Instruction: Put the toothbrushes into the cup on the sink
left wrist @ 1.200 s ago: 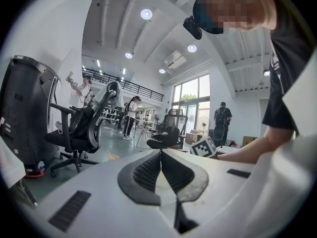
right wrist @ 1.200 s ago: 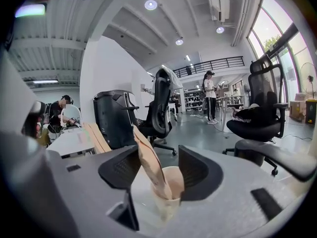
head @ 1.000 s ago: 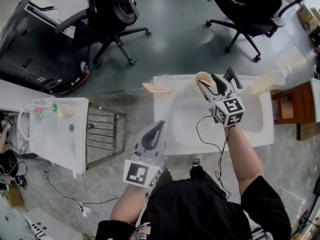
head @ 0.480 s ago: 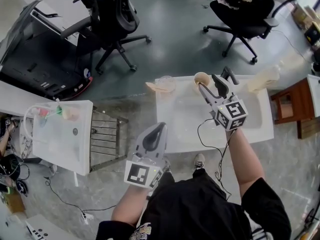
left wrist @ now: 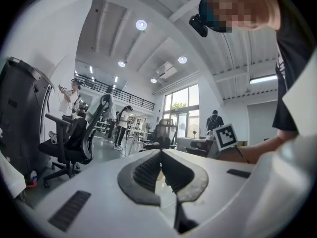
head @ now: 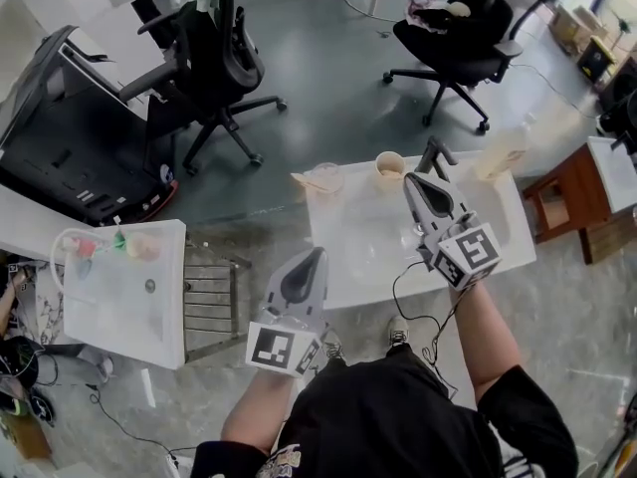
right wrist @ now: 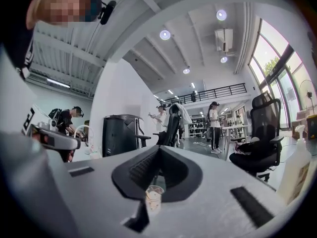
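A white sink (head: 348, 259) stands in front of me. On its far rim sit a beige cup (head: 389, 165) and a clear cup (head: 324, 176) with a pale peach thing beside it; I cannot make out any toothbrush. My right gripper (head: 431, 149) hovers over the basin just right of the beige cup; its jaws have just been closing and now stand shut with nothing between them. Under its jaws (right wrist: 158, 150), a small clear cup (right wrist: 154, 197) shows in the right gripper view. My left gripper (head: 319, 252) is shut and empty, held before the sink's near left corner, pointing level (left wrist: 160, 152).
A pale soap bottle (head: 501, 154) stands at the sink's far right corner. A wooden stand (head: 557, 202) is to the right, a metal rack (head: 204, 279) and a second white basin (head: 119, 287) to the left. Two black office chairs (head: 214, 63) (head: 458, 33) stand beyond.
The right gripper has risen and drawn back from the beige cup, and its open jaws have shut. The left gripper has lifted a little.
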Action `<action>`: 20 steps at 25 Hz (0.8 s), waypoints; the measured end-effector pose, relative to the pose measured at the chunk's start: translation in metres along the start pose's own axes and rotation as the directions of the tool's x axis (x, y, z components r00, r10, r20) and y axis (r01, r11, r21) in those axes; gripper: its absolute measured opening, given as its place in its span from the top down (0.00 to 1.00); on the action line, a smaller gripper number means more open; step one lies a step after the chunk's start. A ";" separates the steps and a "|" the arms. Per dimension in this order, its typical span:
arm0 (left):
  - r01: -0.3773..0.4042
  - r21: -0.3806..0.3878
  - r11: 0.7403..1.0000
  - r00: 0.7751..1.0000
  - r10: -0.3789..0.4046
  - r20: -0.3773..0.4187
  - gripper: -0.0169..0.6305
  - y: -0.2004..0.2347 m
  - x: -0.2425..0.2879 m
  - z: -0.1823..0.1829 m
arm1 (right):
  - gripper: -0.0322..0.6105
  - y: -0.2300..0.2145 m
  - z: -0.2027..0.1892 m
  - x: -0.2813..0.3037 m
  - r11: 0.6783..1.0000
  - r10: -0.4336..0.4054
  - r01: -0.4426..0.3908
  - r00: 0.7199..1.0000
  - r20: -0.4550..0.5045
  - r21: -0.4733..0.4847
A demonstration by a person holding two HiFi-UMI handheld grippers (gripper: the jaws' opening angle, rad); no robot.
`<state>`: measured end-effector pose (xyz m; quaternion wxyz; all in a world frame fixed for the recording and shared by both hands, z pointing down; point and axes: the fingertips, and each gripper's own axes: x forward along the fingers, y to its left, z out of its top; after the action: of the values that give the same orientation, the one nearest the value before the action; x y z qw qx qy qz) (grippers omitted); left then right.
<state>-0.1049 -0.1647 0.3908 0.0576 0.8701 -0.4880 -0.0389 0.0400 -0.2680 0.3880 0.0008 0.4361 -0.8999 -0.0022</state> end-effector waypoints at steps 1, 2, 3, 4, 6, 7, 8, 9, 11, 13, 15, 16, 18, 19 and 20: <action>0.011 0.000 1.000 1.000 -0.011 0.003 0.96 0.002 -0.003 0.002 | 0.94 0.008 0.007 -0.005 1.000 -0.003 0.003 1.000 0.012 -0.005; 0.023 0.001 1.000 1.000 -0.023 0.007 0.96 0.003 -0.006 0.004 | 0.94 0.015 0.013 -0.010 1.000 -0.008 0.008 1.000 0.023 -0.007; 0.038 0.002 0.999 0.999 -0.038 0.010 0.96 0.005 -0.008 0.006 | 0.94 0.022 0.019 -0.015 1.000 -0.016 0.017 0.999 0.031 -0.008; 0.054 0.004 0.999 0.998 -0.054 0.012 0.96 0.006 -0.011 0.007 | 0.94 0.029 0.023 -0.020 1.000 -0.026 0.026 0.999 0.036 -0.009; 0.087 0.003 0.996 0.996 -0.087 0.012 0.96 0.008 -0.014 0.008 | 0.94 0.043 0.029 -0.030 0.999 -0.045 0.046 0.998 0.036 -0.014; 0.104 0.001 0.995 0.995 -0.104 0.009 0.96 0.008 -0.016 0.008 | 0.94 0.051 0.030 -0.035 0.998 -0.052 0.053 0.998 0.033 -0.017; 0.121 -0.003 0.993 0.993 -0.121 0.007 0.96 0.007 -0.017 0.007 | 0.94 0.058 0.031 -0.040 0.998 -0.058 0.059 0.998 0.030 -0.020; 0.139 -0.006 0.990 0.990 -0.139 0.004 0.96 0.005 -0.017 0.006 | 0.94 0.065 0.031 -0.046 0.998 -0.065 0.065 0.998 0.026 -0.023; 0.170 -0.013 0.985 0.985 -0.170 0.001 0.96 0.000 -0.018 0.004 | 0.94 0.076 0.030 -0.058 0.996 -0.082 0.083 0.996 0.016 -0.029; 0.188 -0.020 0.982 0.982 -0.188 -0.002 0.96 -0.006 -0.020 0.005 | 0.94 0.085 0.029 -0.070 0.995 -0.098 0.098 0.995 0.006 -0.024; 0.198 -0.029 0.980 0.980 -0.198 0.002 0.96 -0.014 -0.024 0.005 | 0.94 0.091 0.027 -0.082 0.994 -0.105 0.105 0.994 -0.006 -0.019; 0.202 -0.031 0.979 0.979 -0.202 0.005 0.96 -0.019 -0.027 0.006 | 0.94 0.095 0.026 -0.087 0.994 -0.106 0.106 0.994 -0.011 -0.019; 0.206 -0.030 0.978 0.978 -0.206 0.011 0.96 -0.029 -0.034 0.006 | 0.94 0.102 0.026 -0.098 0.995 -0.101 0.101 0.995 -0.014 -0.019; 0.205 -0.028 0.978 0.979 -0.205 0.011 0.96 -0.034 -0.037 0.006 | 0.94 0.105 0.026 -0.103 0.995 -0.097 0.097 0.995 -0.013 -0.019; 0.201 -0.026 0.979 0.980 -0.200 0.009 0.96 -0.039 -0.041 0.006 | 0.94 0.109 0.027 -0.109 0.996 -0.093 0.092 0.996 -0.011 -0.019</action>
<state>-0.0938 -0.1096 0.3800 0.0635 0.9138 -0.3975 -0.0541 0.0225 -0.1149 0.3614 0.0098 0.4772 -0.8787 -0.0080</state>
